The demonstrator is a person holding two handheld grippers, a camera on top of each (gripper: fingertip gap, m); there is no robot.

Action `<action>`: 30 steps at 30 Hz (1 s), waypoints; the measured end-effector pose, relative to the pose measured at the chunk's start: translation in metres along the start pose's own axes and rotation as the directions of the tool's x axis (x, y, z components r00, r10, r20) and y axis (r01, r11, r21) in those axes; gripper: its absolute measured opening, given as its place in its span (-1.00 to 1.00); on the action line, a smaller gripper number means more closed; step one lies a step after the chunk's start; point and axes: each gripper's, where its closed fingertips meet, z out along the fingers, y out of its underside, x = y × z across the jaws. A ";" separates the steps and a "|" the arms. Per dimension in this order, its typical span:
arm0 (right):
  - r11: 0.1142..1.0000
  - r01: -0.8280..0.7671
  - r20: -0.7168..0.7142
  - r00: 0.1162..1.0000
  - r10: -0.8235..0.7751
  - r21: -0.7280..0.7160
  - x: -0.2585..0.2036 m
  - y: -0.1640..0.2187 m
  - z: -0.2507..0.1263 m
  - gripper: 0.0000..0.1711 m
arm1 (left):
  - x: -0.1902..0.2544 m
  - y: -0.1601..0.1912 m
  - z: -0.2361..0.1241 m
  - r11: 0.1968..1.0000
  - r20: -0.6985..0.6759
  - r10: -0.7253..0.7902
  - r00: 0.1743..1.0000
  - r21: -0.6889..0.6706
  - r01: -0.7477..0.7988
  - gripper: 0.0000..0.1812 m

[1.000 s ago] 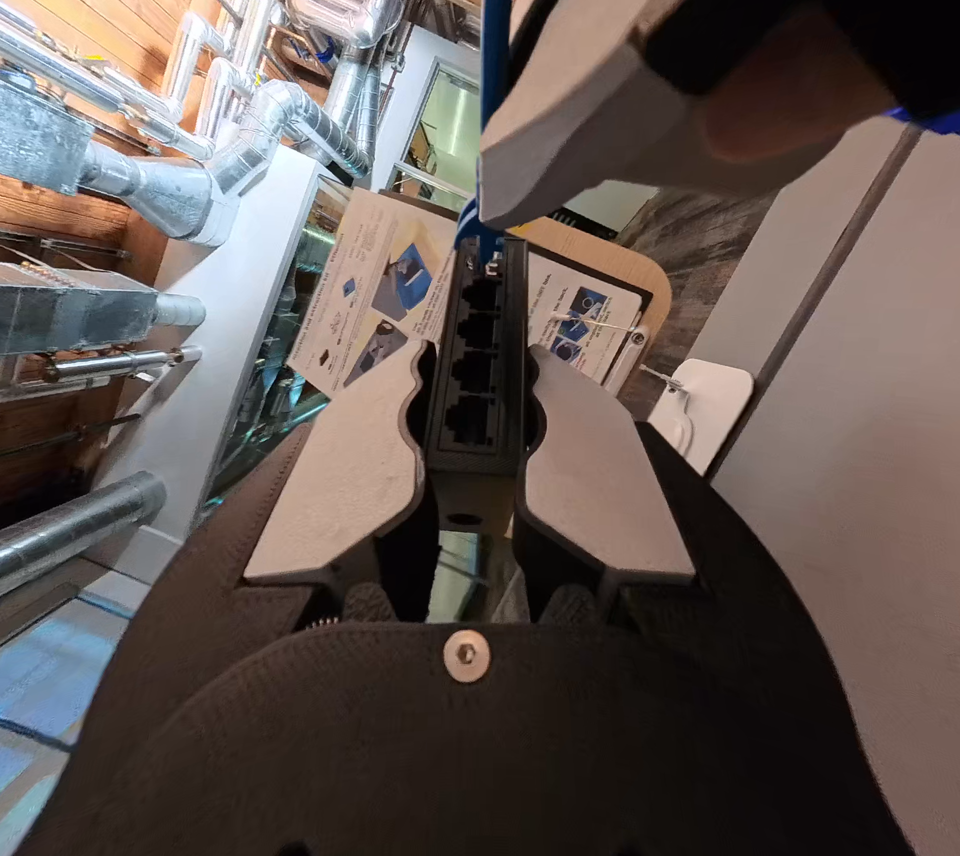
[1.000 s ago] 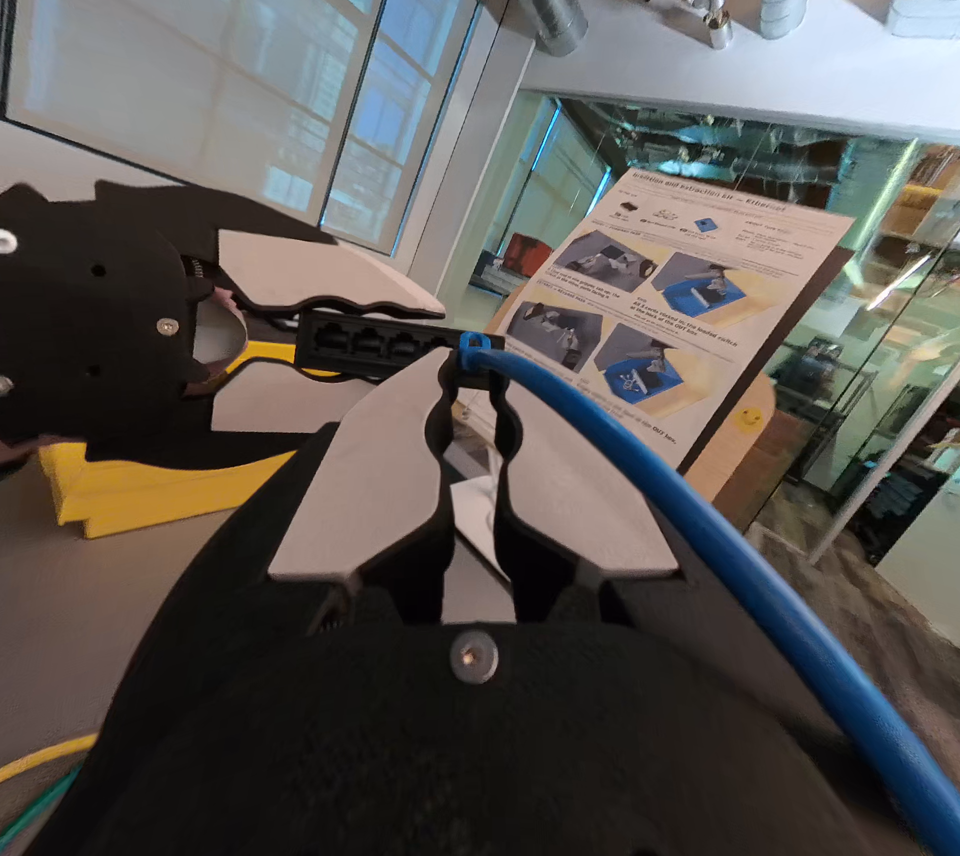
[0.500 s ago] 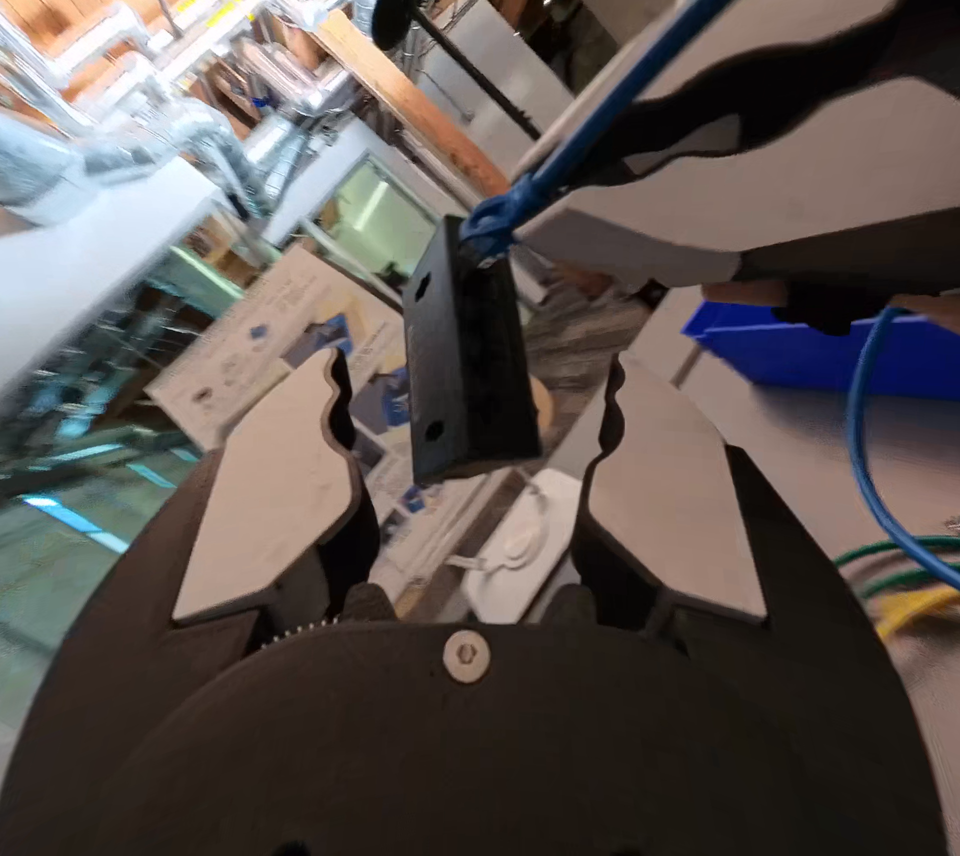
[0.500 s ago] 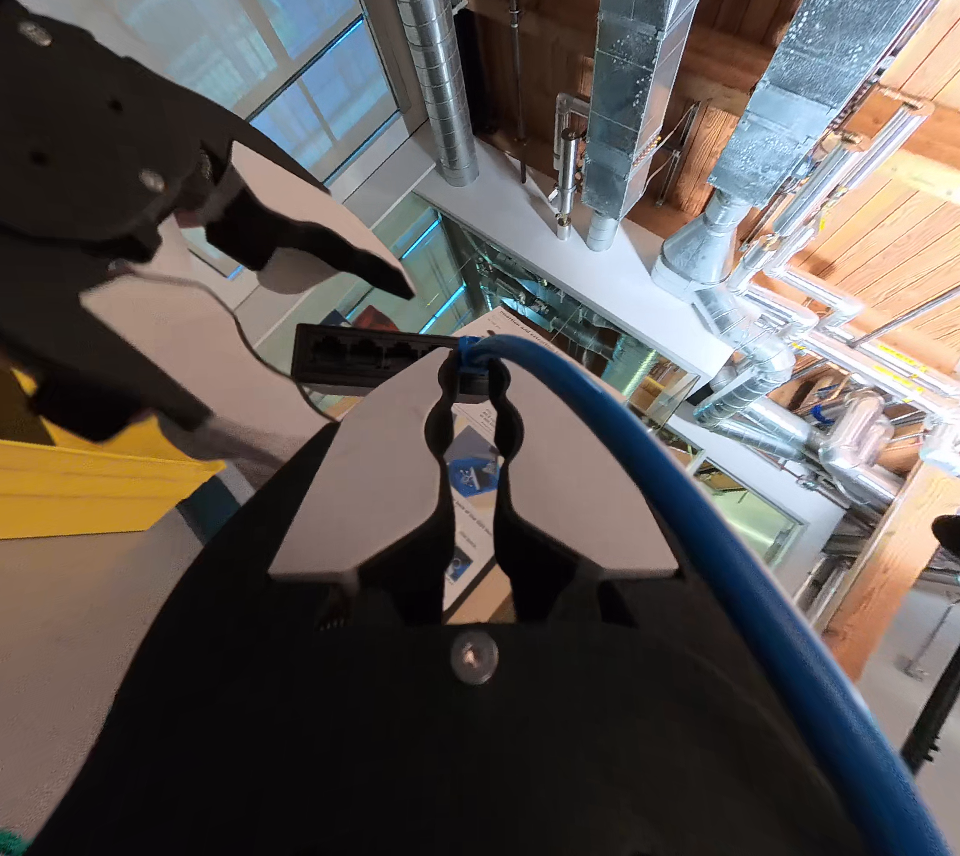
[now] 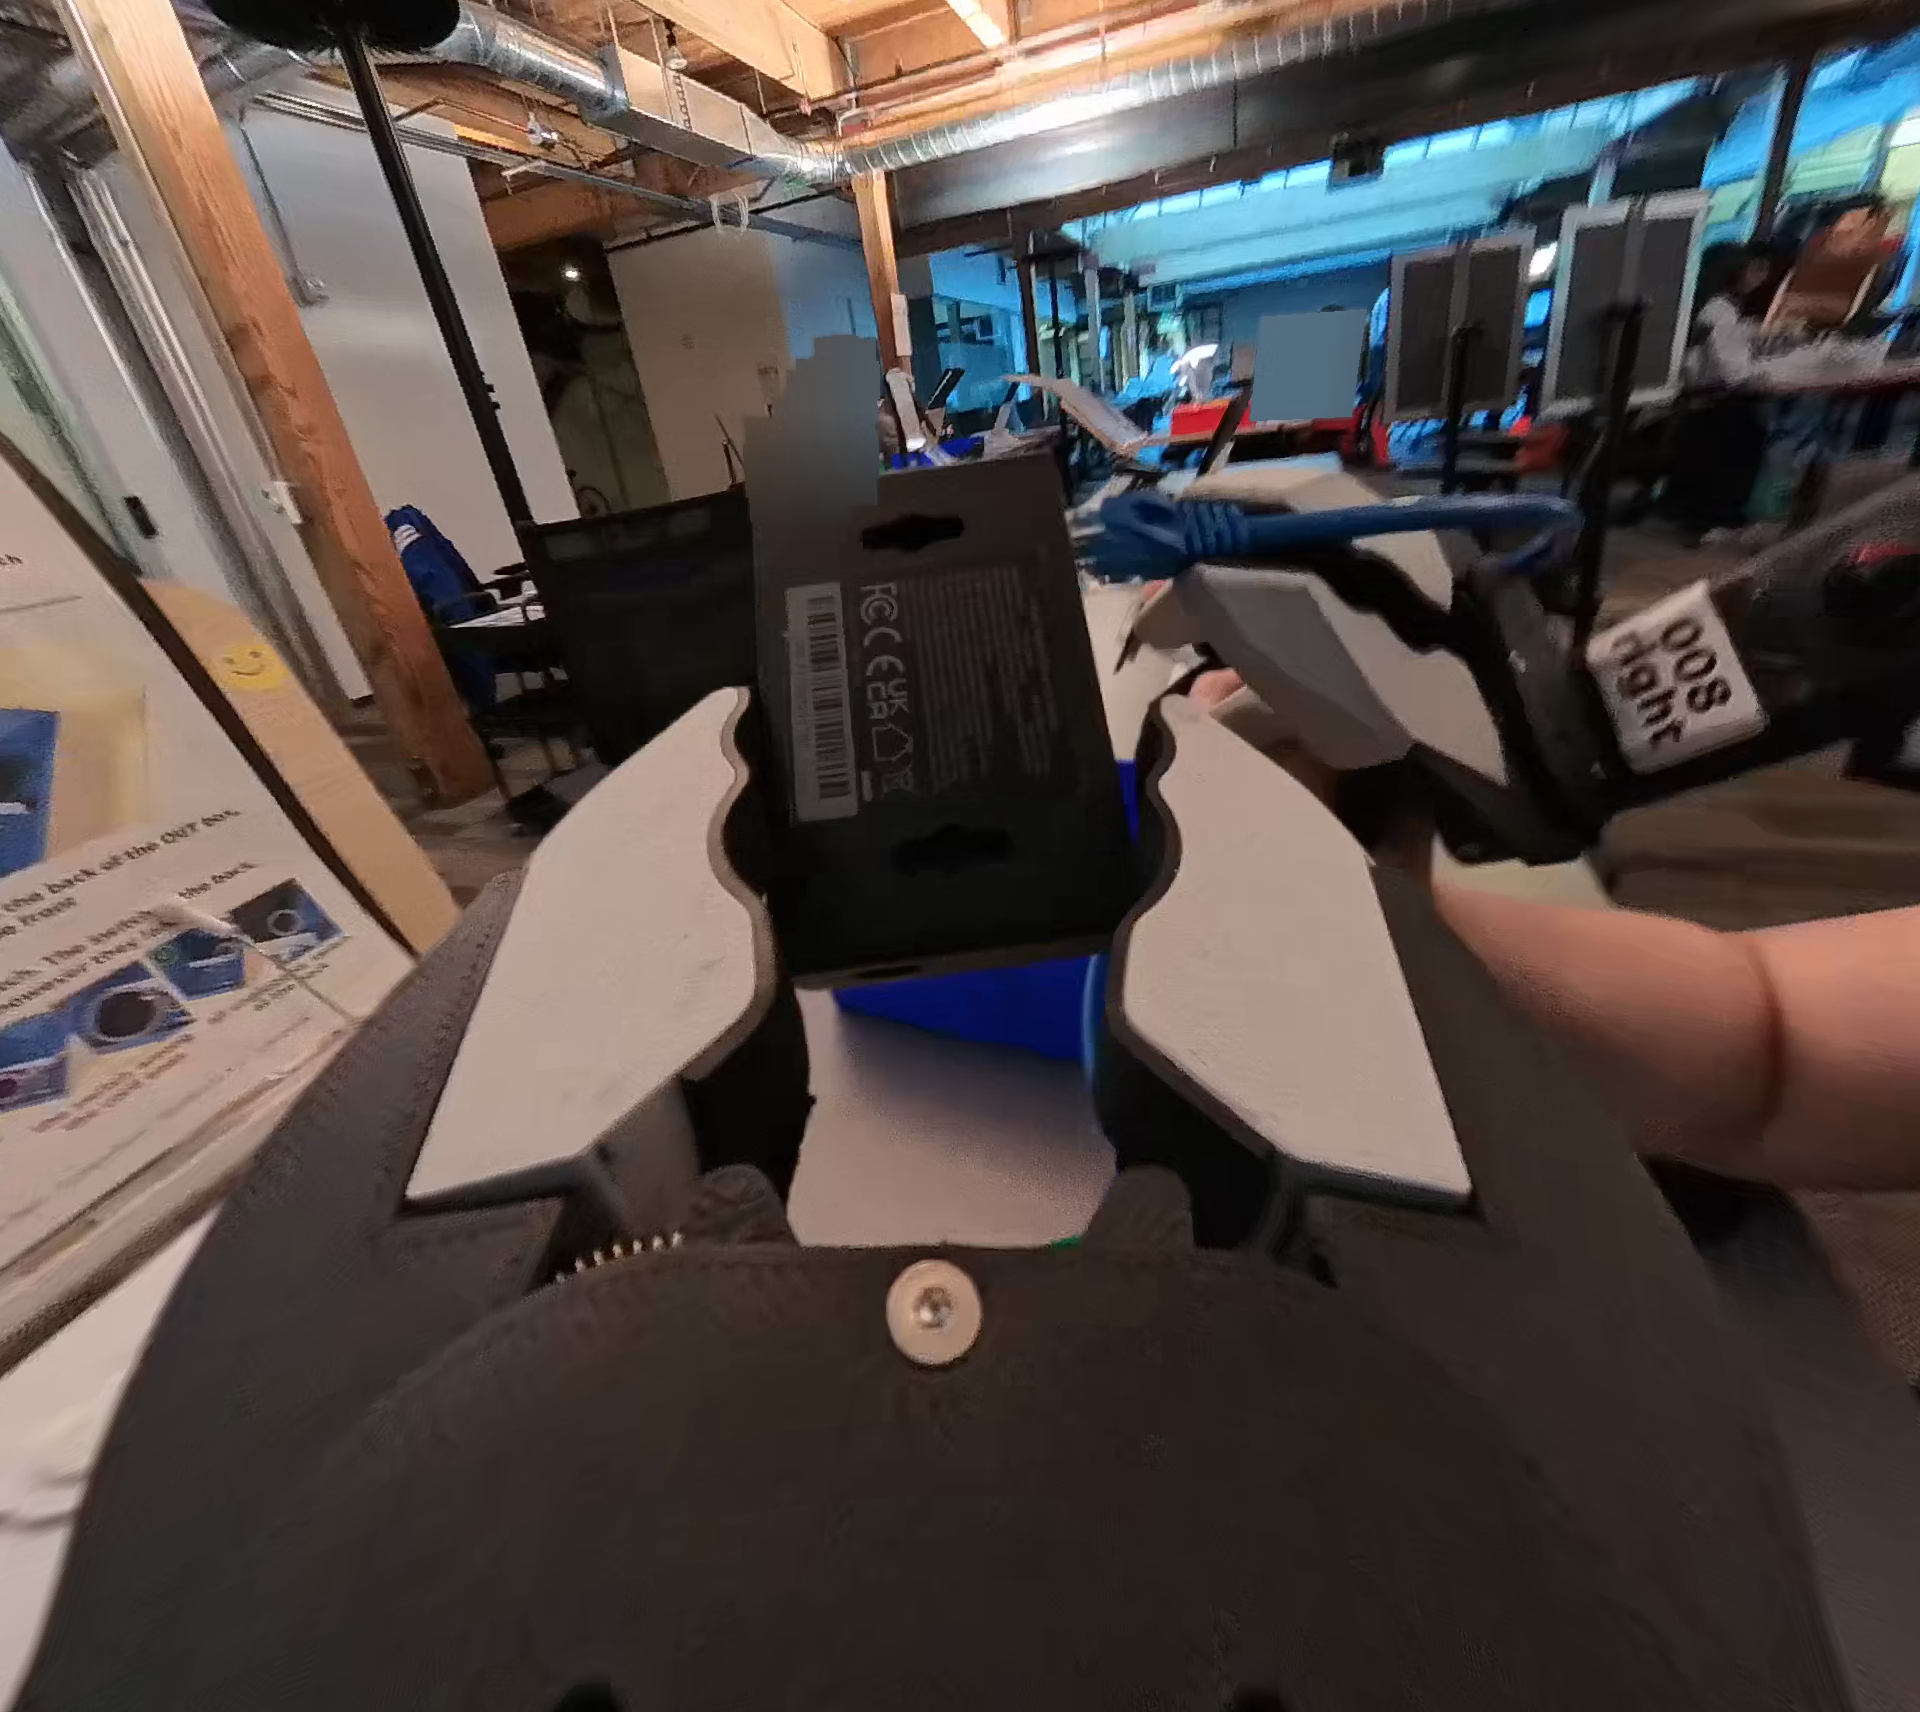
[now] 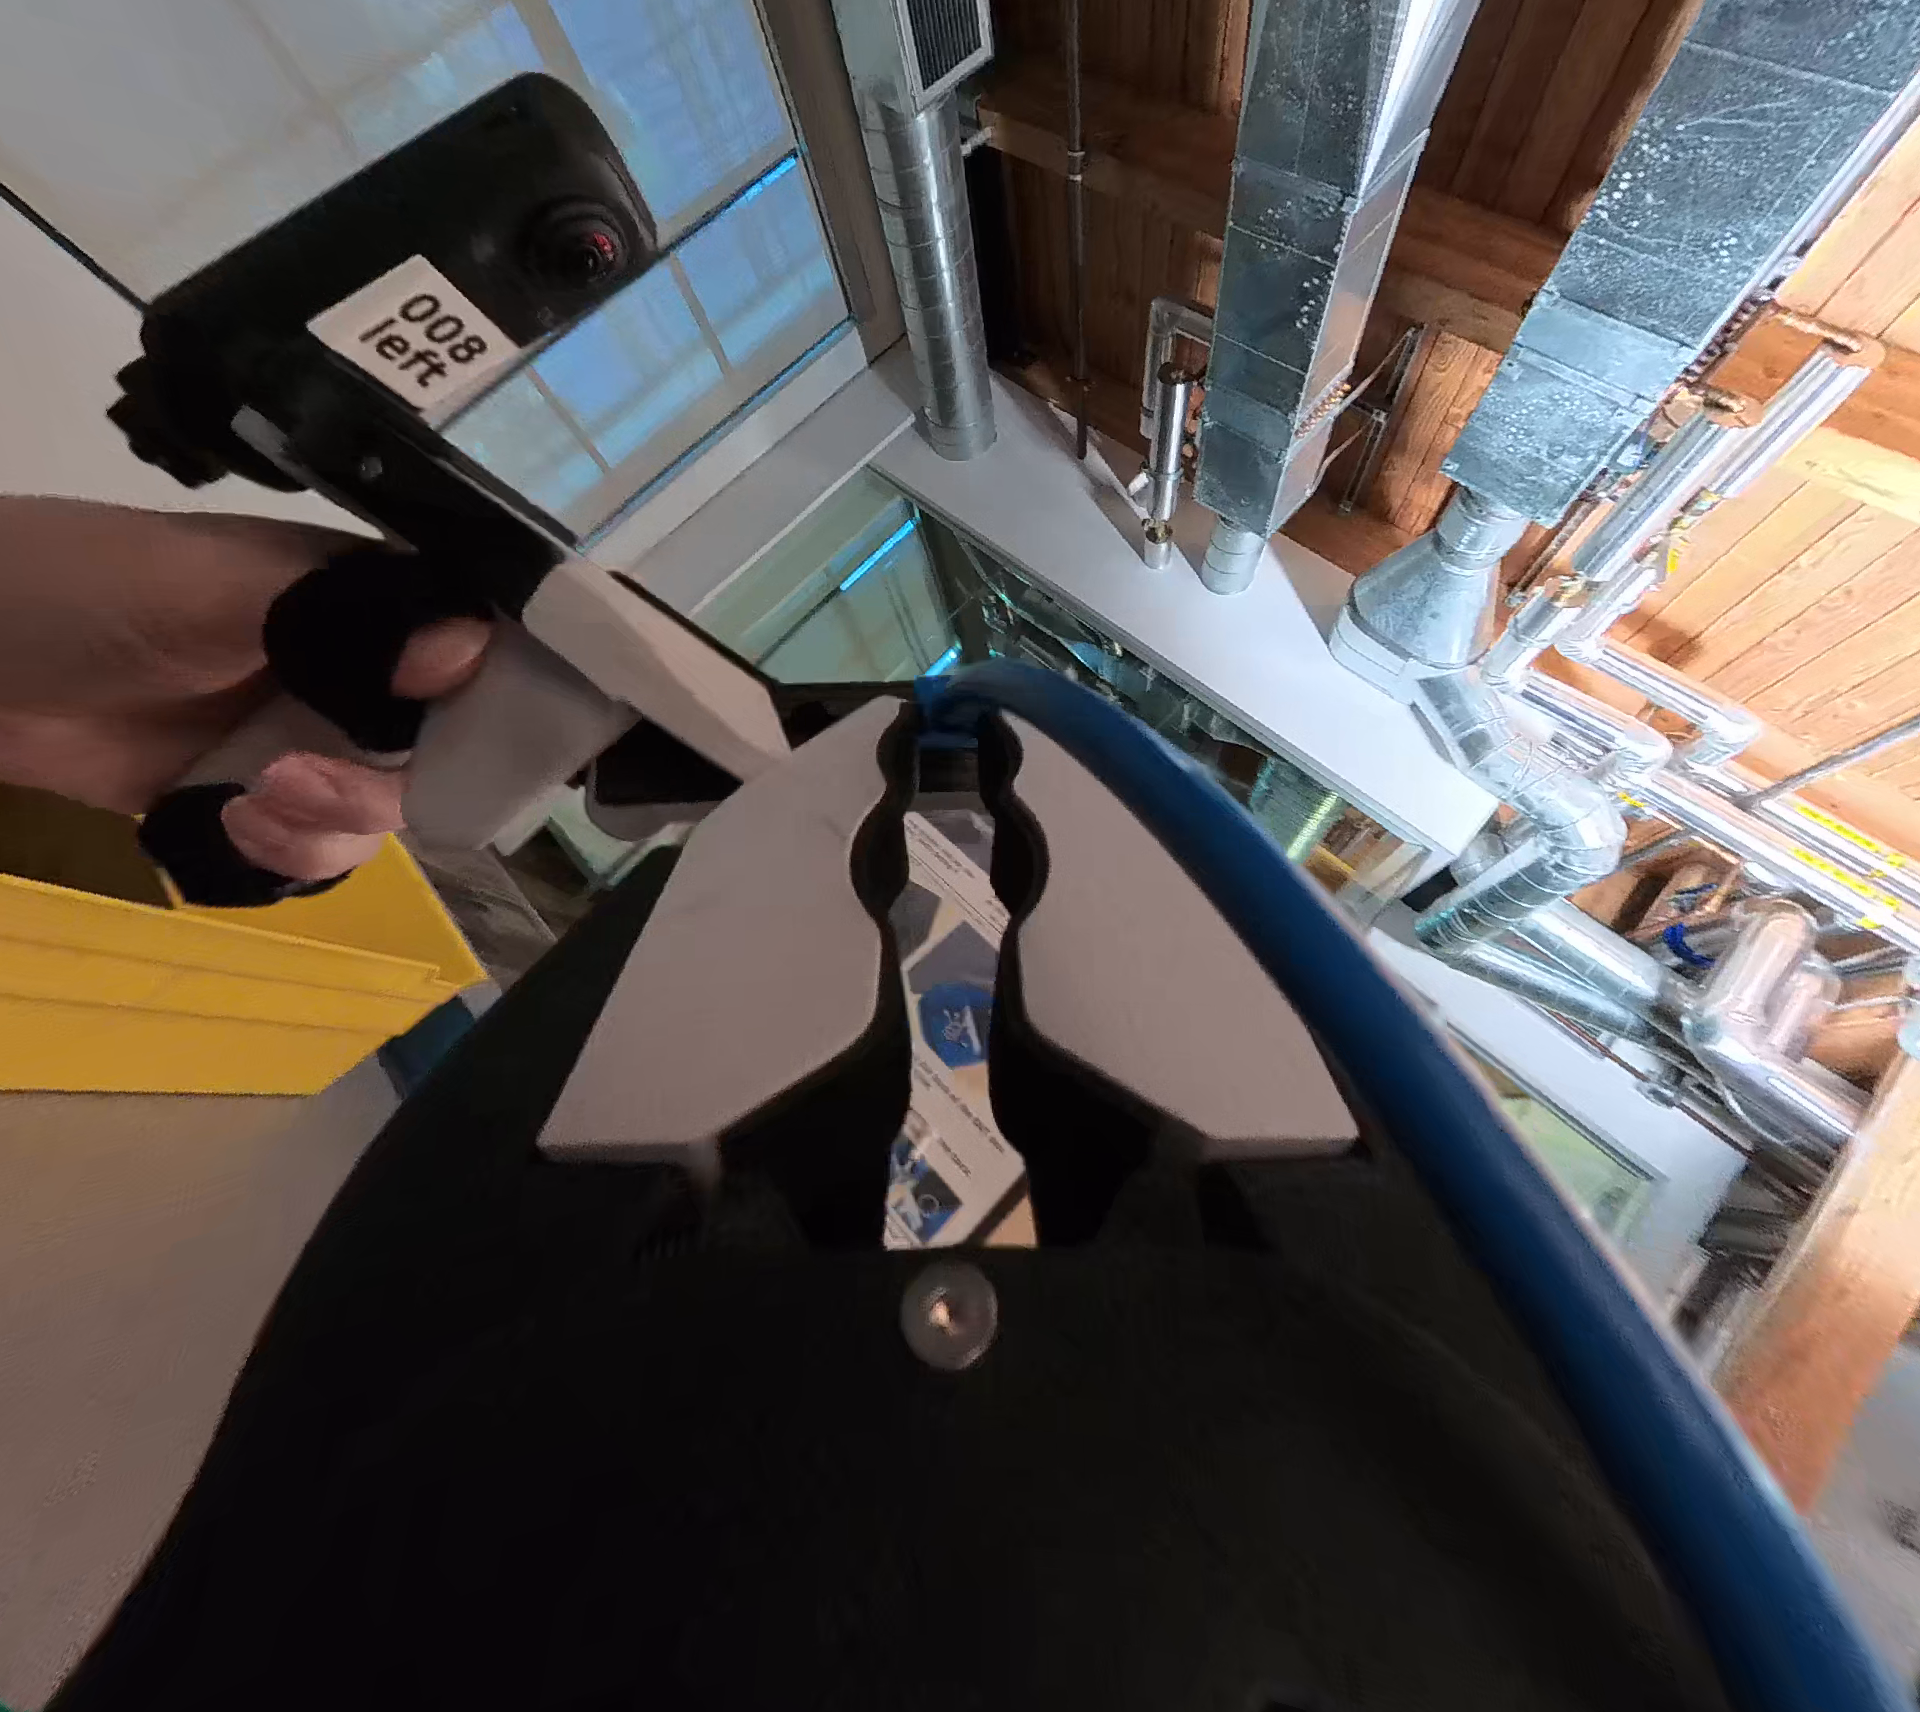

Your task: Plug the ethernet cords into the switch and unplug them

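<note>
While both tools hang in the air: nothing rests on the desk.
Left gripper [image 5: 940, 815]: jaws clamped on the switch [image 5: 928, 712], underside to the camera, steadying it, I'd say.
Right gripper [image 6: 943, 753]: jaws pinched on the blue cord [image 6: 1288, 966] just behind its plug [image 5: 1127, 533].
Plug: beside the switch's top right corner; seated or free, can't tell.
</note>
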 end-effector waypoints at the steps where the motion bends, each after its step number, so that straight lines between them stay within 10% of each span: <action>1: 1.000 -0.011 0.017 1.000 0.012 -0.005 -0.002 0.001 0.001 -0.87 | -0.002 0.003 -0.001 0.999 0.023 0.043 0.999 -0.028 -0.043 -0.26; 23: 0.960 -0.244 0.126 0.957 0.261 -0.134 -0.008 0.035 0.011 -0.85 | -0.018 -0.001 -0.014 0.974 0.224 0.210 0.952 -0.134 -0.184 -0.30; 30: 0.683 -0.528 0.099 0.751 0.653 -0.504 -0.037 0.138 0.015 -0.75 | -0.100 0.091 -0.011 0.883 0.502 0.273 0.820 -0.469 -0.007 -0.32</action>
